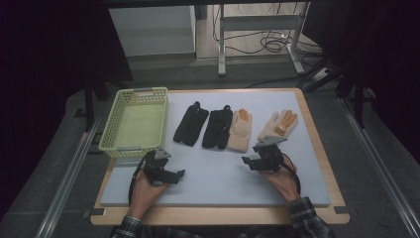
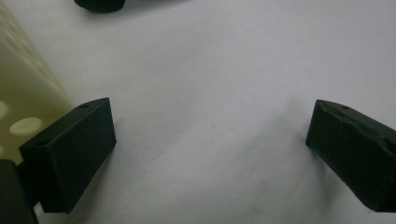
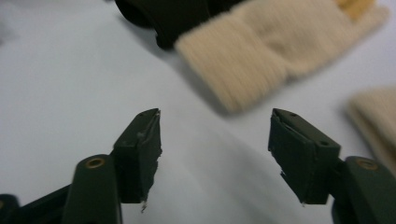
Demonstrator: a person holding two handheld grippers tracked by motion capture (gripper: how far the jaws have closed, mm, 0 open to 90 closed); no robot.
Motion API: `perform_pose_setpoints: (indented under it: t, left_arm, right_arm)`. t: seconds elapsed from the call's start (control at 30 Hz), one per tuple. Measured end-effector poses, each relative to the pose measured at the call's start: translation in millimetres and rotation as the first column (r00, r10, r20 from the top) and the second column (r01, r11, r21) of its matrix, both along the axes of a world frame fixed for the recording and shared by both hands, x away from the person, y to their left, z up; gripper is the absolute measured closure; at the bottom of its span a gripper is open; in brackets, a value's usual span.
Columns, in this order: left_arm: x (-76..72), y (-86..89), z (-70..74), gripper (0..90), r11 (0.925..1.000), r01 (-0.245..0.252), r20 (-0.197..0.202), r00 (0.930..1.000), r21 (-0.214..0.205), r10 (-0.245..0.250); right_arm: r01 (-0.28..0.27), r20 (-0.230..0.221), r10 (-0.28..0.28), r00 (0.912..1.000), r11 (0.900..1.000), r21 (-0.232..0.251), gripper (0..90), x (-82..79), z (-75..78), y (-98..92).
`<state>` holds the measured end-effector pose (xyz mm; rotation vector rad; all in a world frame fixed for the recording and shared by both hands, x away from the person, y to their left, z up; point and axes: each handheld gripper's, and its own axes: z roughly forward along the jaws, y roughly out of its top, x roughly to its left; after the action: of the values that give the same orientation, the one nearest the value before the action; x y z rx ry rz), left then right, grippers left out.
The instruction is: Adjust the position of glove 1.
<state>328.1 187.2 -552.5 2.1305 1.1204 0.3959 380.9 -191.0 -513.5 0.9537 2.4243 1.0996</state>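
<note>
A pale grey mat covers most of the wooden tabletop, and everything else is placed here relative to it. At the mat's far left corner, partly hanging over its left edge, sits a light yellow-green plastic basket with perforated walls and nothing inside it.

Across the far half of the mat four gloves lie in a row, cuffs toward the person. From the left: a black glove, a second black glove just beside it, then a cream knitted glove touching the second black one, with orange on its fingers and a ribbed cuff. A second cream glove lies apart, toward the mat's right edge, tilted, also showing orange fingers and an orange patch on its palm.

The right gripper hovers over the middle-right of the mat, near the cuffs of the two cream gloves. In the right gripper view the ribbed cuff of the cream knitted glove lies just beyond the jaws, which stand part-way apart with nothing between them.

The left gripper rests over the near left part of the mat, just on the person's side of the basket. In the left gripper view its jaws stand spread wide over bare mat, holding nothing.
</note>
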Motion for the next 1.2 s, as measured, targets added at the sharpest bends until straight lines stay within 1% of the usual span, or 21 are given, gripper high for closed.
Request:
perform_pose_setpoints:
  t: [0.1, 0.23, 0.3, 0.33, 0.37, 0.4, 0.43, 0.47, 0.5, 0.53, 0.57, 0.63, 0.8, 0.83, 0.87, 0.9, 0.93, 1.1, 1.13, 1.17, 1.2]
  left_arm:
    - [0.0, 0.0, 0.0, 1.5, 1.0, 0.0, 0.0, 1.0, 0.0, 0.0]
    - [0.0, 0.0, 0.0, 1.4, 1.0, 0.0, 0.0, 1.0, 0.0, 0.0]
    - [0.0, 0.1, 0.0, 1.5, 1.0, 0.0, 0.0, 1.0, 0.0, 0.0]
    - [0.0, 0.1, 0.0, 1.4, 1.0, 0.0, 0.0, 1.0, 0.0, 0.0]
    - [0.0, 0.1, 0.0, 1.4, 1.0, 0.0, 0.0, 1.0, 0.0, 0.0]
    - [0.0, 0.1, 0.0, 1.4, 1.0, 0.0, -0.001, 1.0, 0.0, 0.0]
    - [0.0, 0.1, 0.0, 1.4, 1.0, 0.0, -0.001, 1.0, 0.0, 0.0]
    - [0.1, 0.1, 0.0, 1.4, 1.0, 0.0, -0.001, 1.0, 0.0, 0.0]
    - [0.1, 0.1, 0.0, 1.4, 1.0, 0.0, -0.001, 1.0, 0.0, 0.0]
    - [0.1, 0.1, 0.0, 1.4, 1.0, 0.0, -0.001, 1.0, -0.001, 0.0]
    - [0.1, 0.1, 0.0, 1.4, 1.0, 0.0, -0.001, 1.0, -0.001, 0.0]
    - [0.3, 0.3, 0.0, 1.4, 1.0, 0.0, -0.002, 1.0, -0.001, 0.0]
    - [0.4, 0.5, 0.0, 1.5, 1.0, 0.001, -0.003, 1.0, -0.001, -0.001]
    - [0.4, 0.5, 0.0, 1.5, 1.0, 0.001, -0.003, 1.0, -0.001, -0.001]
    - [0.5, 0.6, -0.1, 1.5, 1.0, 0.003, -0.002, 1.0, -0.001, -0.003]
    - [0.5, 0.6, -0.1, 1.5, 1.0, 0.003, -0.002, 1.0, -0.001, -0.003]
    - [0.5, 0.7, -0.1, 1.5, 1.0, 0.003, -0.003, 1.0, -0.004, -0.003]
    - [0.6, 0.7, 0.0, 1.8, 1.0, 0.0, -0.004, 1.0, -0.007, 0.0]
    - [0.6, 0.8, 0.0, 1.8, 1.0, 0.0, -0.004, 1.0, -0.007, 0.0]
    - [0.6, 0.8, 0.0, 1.8, 1.0, 0.0, -0.004, 1.0, -0.007, 0.0]
    - [0.6, 0.9, 0.1, 1.8, 1.0, 0.0, -0.006, 1.0, -0.006, 0.0]
  right_arm:
    - [-0.019, 0.005, 0.019, 0.9998, 0.9998, 0.006, 37.7, 7.4, 2.7, 10.1]
    - [-0.057, 0.011, 0.057, 0.9983, 0.9979, 0.032, 41.9, 27.3, 9.4, 39.3]
    - [-0.066, 0.012, 0.065, 0.9978, 0.9974, 0.03, 42.8, 31.5, 10.2, 46.2]
    - [-0.077, 0.012, 0.077, 0.997, 0.9969, 0.018, 44.0, 39.4, 11.2, 60.8]
    - [-0.077, 0.012, 0.077, 0.997, 0.9969, 0.018, 44.0, 39.4, 11.2, 60.8]
    - [-0.089, 0.014, 0.089, 0.9959, 0.996, 0.009, 45.4, 47.1, 11.9, 74.9]
    - [-0.089, 0.014, 0.089, 0.9959, 0.996, 0.009, 45.4, 47.1, 11.9, 74.9]
    - [-0.099, 0.004, 0.099, 0.9951, 0.995, 0.014, 46.7, 54.6, 12.8, 87.8]
    - [-0.099, 0.004, 0.099, 0.9951, 0.995, 0.014, 46.7, 54.6, 12.8, 87.8]
    - [-0.106, -0.009, 0.106, 0.9943, 0.994, 0.025, 47.4, 62.3, 13.3, 99.8]
    - [-0.106, -0.009, 0.106, 0.9943, 0.994, 0.025, 47.4, 62.3, 13.3, 99.8]
    - [-0.108, -0.017, 0.109, 0.9939, 0.9934, 0.039, 48.3, 73.4, 14.0, 115.9]
    - [-0.126, -0.02, 0.126, 0.9918, 0.9918, 0.023, 48.0, 89.9, 14.1, 142.8]
    - [-0.126, -0.02, 0.126, 0.9918, 0.9918, 0.023, 48.0, 89.9, 14.1, 142.8]
    - [-0.131, -0.018, 0.131, 0.9912, 0.9913, 0.012, 47.7, 95.5, 12.9, 153.4]
    - [-0.131, -0.018, 0.131, 0.9912, 0.9913, 0.012, 47.7, 95.5, 12.9, 153.4]
    - [-0.127, -0.019, 0.127, 0.9917, 0.9919, 0.008, 45.5, 101.8, 11.3, 162.6]
    - [-0.113, -0.032, 0.113, 0.993, 0.9936, 0.004, 38.6, 116.9, 5.9, 177.2]
    - [-0.112, -0.04, 0.112, 0.9929, 0.9937, 0.011, 33.9, 122.7, 2.8, 183.9]
    - [-0.112, -0.04, 0.112, 0.9929, 0.9937, 0.011, 33.9, 122.7, 2.8, 183.9]
    - [-0.121, -0.043, 0.121, 0.9917, 0.9927, 0.01, 30.0, 126.8, -1.0, 191.0]
